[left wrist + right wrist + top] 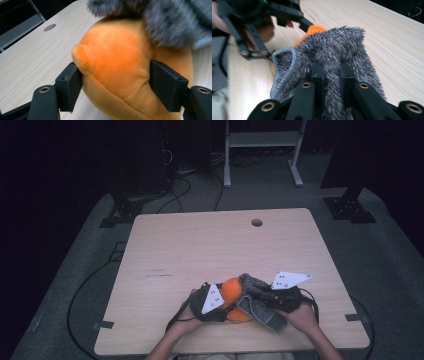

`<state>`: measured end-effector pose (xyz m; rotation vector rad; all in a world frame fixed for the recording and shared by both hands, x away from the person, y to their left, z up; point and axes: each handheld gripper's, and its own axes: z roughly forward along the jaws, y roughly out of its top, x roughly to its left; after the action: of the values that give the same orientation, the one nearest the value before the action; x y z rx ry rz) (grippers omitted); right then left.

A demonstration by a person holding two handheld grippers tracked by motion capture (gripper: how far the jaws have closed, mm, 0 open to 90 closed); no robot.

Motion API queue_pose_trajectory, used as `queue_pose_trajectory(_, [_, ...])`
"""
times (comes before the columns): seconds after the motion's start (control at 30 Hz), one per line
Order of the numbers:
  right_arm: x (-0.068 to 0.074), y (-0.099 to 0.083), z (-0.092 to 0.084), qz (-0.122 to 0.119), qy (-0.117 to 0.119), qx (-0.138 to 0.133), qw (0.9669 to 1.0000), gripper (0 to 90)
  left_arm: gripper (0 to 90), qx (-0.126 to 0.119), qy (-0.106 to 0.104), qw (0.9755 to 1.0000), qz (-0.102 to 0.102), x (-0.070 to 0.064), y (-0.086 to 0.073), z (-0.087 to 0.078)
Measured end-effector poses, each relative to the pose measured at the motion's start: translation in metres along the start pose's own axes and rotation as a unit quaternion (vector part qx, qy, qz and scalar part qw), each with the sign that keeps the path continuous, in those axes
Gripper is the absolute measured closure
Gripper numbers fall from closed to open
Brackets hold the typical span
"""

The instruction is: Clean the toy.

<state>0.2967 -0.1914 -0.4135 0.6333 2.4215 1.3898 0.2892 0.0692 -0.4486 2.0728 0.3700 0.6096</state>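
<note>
1. Orange plush toy (231, 292): lies on the wooden table (200, 250) near its front edge; all positions below refer to this toy.
2. Left gripper (115, 82): at the toy's left side, jaws clamped on the plush body.
3. Right gripper (332, 75): at the toy's right, jaws pinched together on the grey fuzzy sock (329, 50).
4. Sock: draped over the toy's top, long axis running toward the right gripper; any pull should follow that axis.

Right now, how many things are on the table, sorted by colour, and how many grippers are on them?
Orange: 1, the orange plush toy, clamped between the left gripper jaws.
Grey: 1, the grey fuzzy cloth, pinched in the right gripper and draped over the toy.
Grippers: 2.
Total: 2 things and 2 grippers on the wooden table.
</note>
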Motion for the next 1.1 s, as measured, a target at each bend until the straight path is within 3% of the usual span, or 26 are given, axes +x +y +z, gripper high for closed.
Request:
queue_pose_trajectory(0.13, [-0.007,-0.001,0.005,0.024,0.003,-0.013,0.9996,77.3,16.1,-0.043,-0.003,0.9980,-0.046,0.011,0.001,-0.010])
queue_pose_trajectory(0.2, [-0.006,0.001,0.007,0.018,-0.001,-0.016,0.9997,77.2,14.9,-0.062,-0.007,0.9972,-0.042,0.013,0.000,-0.015])
queue_pose_trajectory(0.27, [-0.005,0.002,0.009,0.013,-0.005,-0.017,0.9998,77.2,22.2,-0.078,-0.020,0.9963,-0.031,0.012,-0.001,-0.020])
queue_pose_trajectory(0.3, [-0.007,0.001,0.011,0.013,-0.010,-0.019,0.9997,77.2,27.5,-0.078,-0.026,0.9963,-0.026,0.012,-0.001,-0.020])
queue_pose_trajectory(0.43, [-0.014,-0.002,0.012,0.028,-0.013,-0.026,0.9992,77.1,34.7,-0.072,-0.043,0.9965,-0.001,0.009,-0.003,-0.018])
queue_pose_trajectory(0.53, [-0.015,-0.002,0.015,0.026,-0.020,-0.030,0.9990,77.2,42.2,-0.043,-0.027,0.9987,0.004,0.008,-0.005,-0.010])
queue_pose_trajectory(0.6, [-0.016,-0.002,0.018,0.020,-0.030,-0.025,0.9990,77.2,44.2,-0.017,-0.019,0.9994,-0.025,0.009,-0.004,-0.003])
queue_pose_trajectory(0.63, [-0.019,-0.003,0.017,0.023,-0.039,-0.023,0.9987,77.1,44.2,-0.018,-0.014,0.9988,-0.044,0.010,-0.003,-0.001])
queue_pose_trajectory(0.67, [-0.026,-0.005,0.014,0.043,-0.069,-0.012,0.9966,77.1,44.4,-0.018,-0.010,0.9985,-0.051,0.011,-0.002,0.001])
queue_pose_trajectory(0.77, [-0.027,-0.008,0.004,0.058,-0.088,-0.022,0.9942,77.2,44.4,-0.014,-0.001,0.9978,-0.064,0.014,-0.004,0.003])
queue_pose_trajectory(0.83, [-0.022,-0.007,0.001,0.054,-0.077,-0.028,0.9952,77.2,44.4,-0.014,0.005,0.9968,-0.078,0.017,-0.007,0.004])
queue_pose_trajectory(0.87, [-0.015,-0.005,0.000,0.040,-0.067,-0.030,0.9965,77.2,44.4,-0.016,0.005,0.9963,-0.085,0.019,-0.008,0.004])
queue_pose_trajectory(0.93, [-0.001,-0.004,0.001,0.008,-0.053,-0.019,0.9984,77.0,44.2,-0.014,0.000,0.9966,-0.081,0.020,-0.008,0.003])
queue_pose_trajectory(1.0, [0.004,-0.006,0.005,-0.013,-0.060,-0.007,0.9981,77.1,43.7,-0.019,-0.006,0.9969,-0.077,0.020,-0.007,0.001])
queue_pose_trajectory(1.1, [-0.008,-0.010,0.003,0.011,-0.056,-0.007,0.9983,77.0,42.9,-0.034,-0.032,0.9956,-0.082,0.024,-0.006,-0.004])
